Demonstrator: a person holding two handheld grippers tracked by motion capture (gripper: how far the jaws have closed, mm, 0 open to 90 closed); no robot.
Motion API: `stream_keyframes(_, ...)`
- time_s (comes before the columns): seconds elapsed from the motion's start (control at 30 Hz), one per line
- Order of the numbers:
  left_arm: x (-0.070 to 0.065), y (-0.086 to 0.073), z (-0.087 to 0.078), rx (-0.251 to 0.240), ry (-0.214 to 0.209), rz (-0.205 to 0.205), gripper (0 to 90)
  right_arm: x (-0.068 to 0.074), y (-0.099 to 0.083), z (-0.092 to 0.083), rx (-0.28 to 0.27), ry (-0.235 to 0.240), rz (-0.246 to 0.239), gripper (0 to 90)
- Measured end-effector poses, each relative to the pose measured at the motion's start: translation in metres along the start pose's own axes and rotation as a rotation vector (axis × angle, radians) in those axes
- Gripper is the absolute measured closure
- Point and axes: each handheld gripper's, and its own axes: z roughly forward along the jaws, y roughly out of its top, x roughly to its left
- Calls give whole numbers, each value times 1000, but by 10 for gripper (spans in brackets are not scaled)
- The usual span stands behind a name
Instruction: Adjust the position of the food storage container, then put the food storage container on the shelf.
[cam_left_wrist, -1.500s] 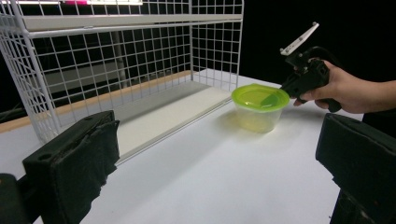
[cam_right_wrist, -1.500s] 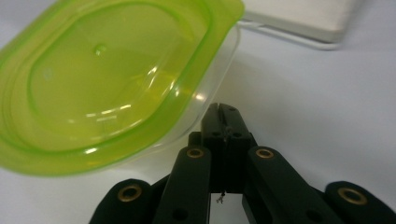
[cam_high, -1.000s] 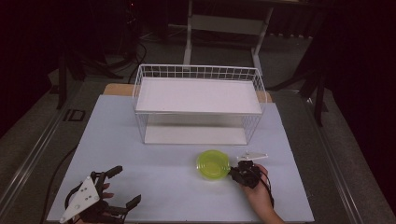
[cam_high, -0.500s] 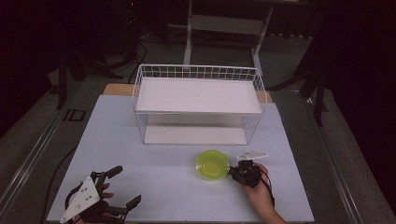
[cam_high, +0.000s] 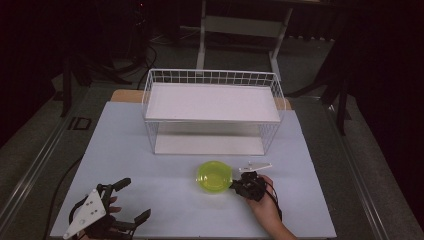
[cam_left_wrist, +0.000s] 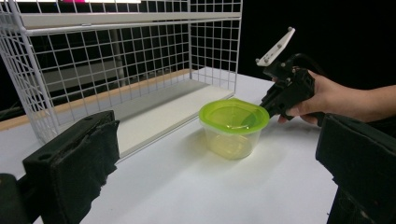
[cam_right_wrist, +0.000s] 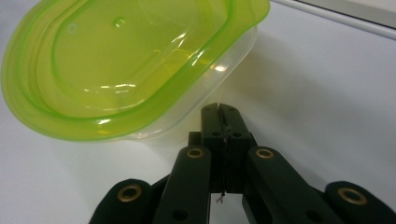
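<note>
A clear plastic tub with a lime-green lid (cam_high: 214, 176) stands on the white table (cam_high: 165, 165), in front of the wire rack. My right gripper (cam_high: 233, 186) lies low on the table at the tub's right side. Its jaws are shut with nothing between them. In the right gripper view the closed tips (cam_right_wrist: 223, 111) sit just under the overhanging lid rim (cam_right_wrist: 126, 70), against the tub's wall. The left gripper view shows the tub (cam_left_wrist: 233, 126) and the right gripper (cam_left_wrist: 267, 108) at its rim. My left gripper (cam_high: 134, 198) rests open at the table's front left corner.
A white two-level wire rack (cam_high: 212, 102) stands at the back middle of the table, its lower shelf (cam_left_wrist: 154, 112) open toward the tub. The table's edges drop off to a dark floor with cables and stand legs.
My right gripper has slid a little to the left, up against the tub's rim. The left gripper and the tub have stayed where they were.
</note>
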Motion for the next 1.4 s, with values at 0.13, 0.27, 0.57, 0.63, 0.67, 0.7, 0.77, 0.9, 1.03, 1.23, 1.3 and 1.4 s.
stream_keyframes(0.13,0,0,0,0,-1,1,2,5,1,3,5,14,-11,900)
stream_keyframes(0.27,-1,0,1,6,-2,9,2,4,3,1,-5,-3,-22,898)
stream_keyframes(0.57,-1,-1,4,22,-18,5,2,-6,7,-33,-91,-85,-96,534)
stream_keyframes(0.63,-2,-1,5,27,-20,12,2,-6,6,-40,-106,-86,-102,439)
stream_keyframes(0.67,-3,0,6,28,-23,16,2,-6,6,-45,-120,-77,-106,356)
stream_keyframes(0.7,-4,0,6,28,-28,19,2,-6,5,-51,-132,-62,-111,309)
stream_keyframes(0.77,-6,1,7,30,-36,19,2,-4,3,-62,-159,-40,-124,206)
stream_keyframes(0.9,-9,4,10,31,-61,12,2,0,-1,-74,-193,-10,-125,159)
stream_keyframes(1.03,-14,8,13,31,-109,28,2,10,-8,-89,-219,5,-136,167)
stream_keyframes(1.23,-16,16,18,40,-177,30,2,27,-12,-99,-225,21,-228,201)
stream_keyframes(1.3,-16,20,19,40,-190,31,1,32,-11,-104,-237,28,-244,218)
stream_keyframes(1.4,-14,27,23,46,-217,40,2,39,-5,-110,-252,28,-259,214)
